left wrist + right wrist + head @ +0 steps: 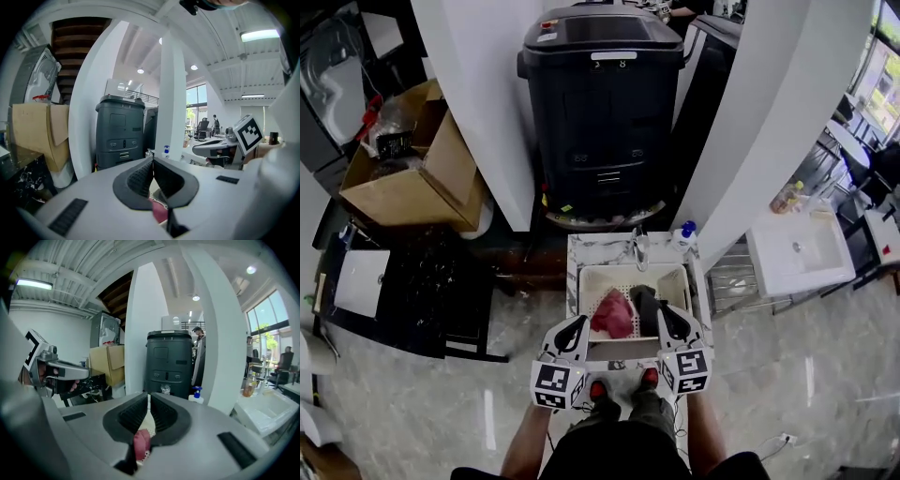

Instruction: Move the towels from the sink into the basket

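Observation:
A pink towel (614, 315) and a dark towel (644, 302) lie in the white perforated basket (680, 279), which is set into the marble-topped sink unit (577, 246). My left gripper (581, 322) hovers at the basket's near left edge, beside the pink towel. Its jaws are shut tip to tip (152, 161) with nothing between the pads. My right gripper (667, 315) is at the near right, beside the dark towel. It is shut too (149, 400). The pink towel (140, 442) shows below it through the gap behind the pads.
A faucet (640, 246) and a blue-capped bottle (684, 233) stand at the back of the sink unit. Behind are a dark grey bin (605, 103) between white columns, a cardboard box (408, 173) at left and a second white sink (799, 251) at right.

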The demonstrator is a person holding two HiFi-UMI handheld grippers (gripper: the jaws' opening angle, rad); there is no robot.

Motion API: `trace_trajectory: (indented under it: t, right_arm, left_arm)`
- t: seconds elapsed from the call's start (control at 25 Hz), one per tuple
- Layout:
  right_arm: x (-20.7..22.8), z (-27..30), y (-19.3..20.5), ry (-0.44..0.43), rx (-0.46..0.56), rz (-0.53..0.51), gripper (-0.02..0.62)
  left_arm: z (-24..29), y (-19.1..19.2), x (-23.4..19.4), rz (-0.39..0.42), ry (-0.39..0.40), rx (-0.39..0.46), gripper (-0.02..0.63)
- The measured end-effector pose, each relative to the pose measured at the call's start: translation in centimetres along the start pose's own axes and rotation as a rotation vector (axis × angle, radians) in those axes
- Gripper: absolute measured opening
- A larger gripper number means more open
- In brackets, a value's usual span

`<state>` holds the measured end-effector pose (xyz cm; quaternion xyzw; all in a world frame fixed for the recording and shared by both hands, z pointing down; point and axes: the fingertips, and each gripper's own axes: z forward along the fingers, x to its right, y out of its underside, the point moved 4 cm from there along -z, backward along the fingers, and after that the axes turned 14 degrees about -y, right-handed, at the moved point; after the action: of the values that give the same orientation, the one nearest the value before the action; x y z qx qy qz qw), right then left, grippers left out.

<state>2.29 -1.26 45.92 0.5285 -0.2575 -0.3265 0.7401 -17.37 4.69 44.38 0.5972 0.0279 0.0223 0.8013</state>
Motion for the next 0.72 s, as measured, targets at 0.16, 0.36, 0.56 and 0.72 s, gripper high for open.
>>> trace_trajectory:
  t: [0.16, 0.36, 0.56, 0.72]
  right_arm:
    - [0.6, -2.3, 0.9, 0.067, -0.003, 0.026, 0.043]
    - [2.5, -6.2, 2.3, 0.148, -0.015, 0.053, 0.043]
    - [4.3, -10.0, 3.5, 0.208, -0.025, 0.085, 0.043]
    - [4.9, -12.4, 5.0, 0.228, -0.034, 0.117, 0.043]
  left_arm:
    - [0.8, 0.1, 1.6, 0.016, 0.064, -0.004, 0.008]
    - [1.5, 0.3, 5.1, 0.033, 0.145, -0.014, 0.008]
    - [1.7, 0.2, 8.8, 0.048, 0.203, -0.039, 0.008]
    - [1.6, 0.7, 11.2, 0.064, 0.225, -0.053, 0.008]
